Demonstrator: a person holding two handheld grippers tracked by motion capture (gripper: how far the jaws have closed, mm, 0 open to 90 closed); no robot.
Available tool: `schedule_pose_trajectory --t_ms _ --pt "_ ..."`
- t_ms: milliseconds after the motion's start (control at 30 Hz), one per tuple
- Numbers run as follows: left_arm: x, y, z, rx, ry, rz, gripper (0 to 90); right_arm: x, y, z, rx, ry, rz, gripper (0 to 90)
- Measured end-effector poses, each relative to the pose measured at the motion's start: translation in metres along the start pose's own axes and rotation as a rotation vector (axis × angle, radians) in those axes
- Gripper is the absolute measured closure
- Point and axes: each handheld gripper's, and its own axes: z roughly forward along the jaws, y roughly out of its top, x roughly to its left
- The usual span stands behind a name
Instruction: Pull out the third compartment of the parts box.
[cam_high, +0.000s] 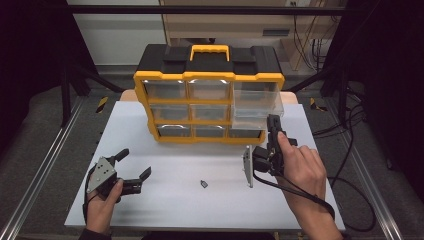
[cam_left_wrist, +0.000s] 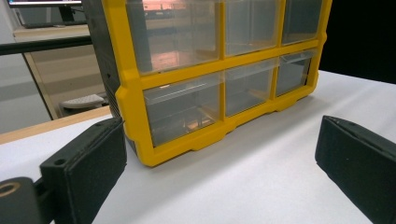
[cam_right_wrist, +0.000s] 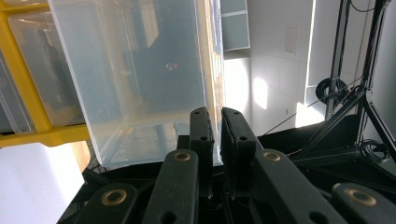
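A yellow and black drawer cabinet (cam_high: 207, 95) with a carry handle stands at the far middle of a white desk (cam_high: 180, 200). It has three rows of clear plastic drawers. The large clear drawer (cam_high: 257, 105) at its upper right is pulled partway out toward the person.

The right gripper (cam_high: 273, 122), held in the person's right hand (cam_high: 300, 165), reaches up to the lower right corner of that drawer. In the right gripper view the clear drawer (cam_right_wrist: 135, 79) stands close ahead, and the two black jaws are clenched on the thin front edge of its side wall, with the wall between the pads.

The left gripper (cam_high: 134, 167) rests low on the desk at the near left, held in the left hand (cam_high: 102, 200), well apart from the cabinet. Its jaws are released and spread wide with nothing between them; the left gripper view looks between them at the cabinet's lower drawers (cam_left_wrist: 187, 105).

A small dark object (cam_high: 204, 184) lies on the desk between the two grippers; it is too small to identify.
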Motion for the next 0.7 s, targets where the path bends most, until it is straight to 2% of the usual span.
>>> schedule_pose_trajectory --t_ms 100,367,633,667,700 --pt "0.0 -0.001 0.002 0.01 -0.004 0.002 1.9 0.001 0.0 -0.001 0.004 -0.001 0.004 83.3" --pt "-0.001 -0.001 0.0 0.004 -0.002 -0.001 1.9 0.009 0.002 -0.002 -0.004 -0.025 -0.022 82.7" --pt "-0.002 -0.002 0.002 0.021 -0.005 0.006 1.9 0.01 0.003 -0.001 -0.004 -0.032 -0.003 81.3" --pt "-0.002 -0.002 0.002 0.024 -0.001 0.004 2.0 0.011 0.002 -0.001 -0.014 -0.04 0.023 79.5" --pt "-0.001 -0.002 0.002 0.024 0.001 0.002 2.0 0.011 0.002 -0.001 -0.014 -0.04 0.023 79.5"
